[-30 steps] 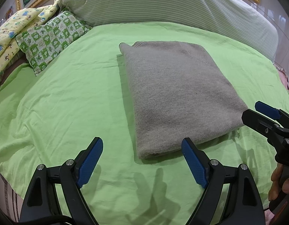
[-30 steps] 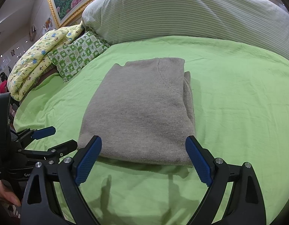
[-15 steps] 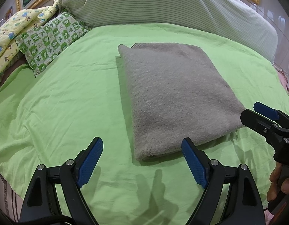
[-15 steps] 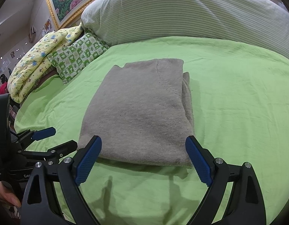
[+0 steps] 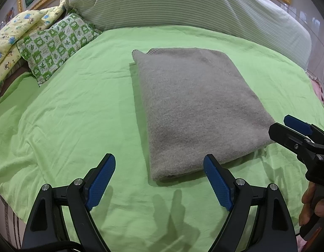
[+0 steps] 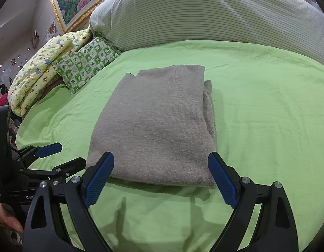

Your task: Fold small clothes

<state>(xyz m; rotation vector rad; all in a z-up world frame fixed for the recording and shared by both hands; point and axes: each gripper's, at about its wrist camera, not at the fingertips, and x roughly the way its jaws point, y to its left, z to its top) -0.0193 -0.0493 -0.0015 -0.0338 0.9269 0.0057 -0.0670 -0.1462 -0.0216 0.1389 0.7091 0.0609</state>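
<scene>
- The grey sweater lies folded into a thick rectangle near the middle of the green bed sheet, flat and with nothing holding it.
- The left gripper hovers above the sheet in front of the near left corner of the sweater; its blue pads are spread wide and hold nothing.
- The right gripper is just in front of the near edge of the sweater, also spread wide and free of cloth; the near edge lies between its two fingers in the right wrist view.
- In the right wrist view the right side of the sweater shows stacked layers that stick out a little, and a curved seam runs over the top layer.
- The left side is a smooth rounded fold.
- Bare sheet lies open to the left, to the right and in front of the sweater, with only soft wrinkles.
- Behind the sweater a large striped pillow closes the far side.
- At the far left are a green checked cushion and a yellow patterned quilt, well apart from the sweater.
</scene>
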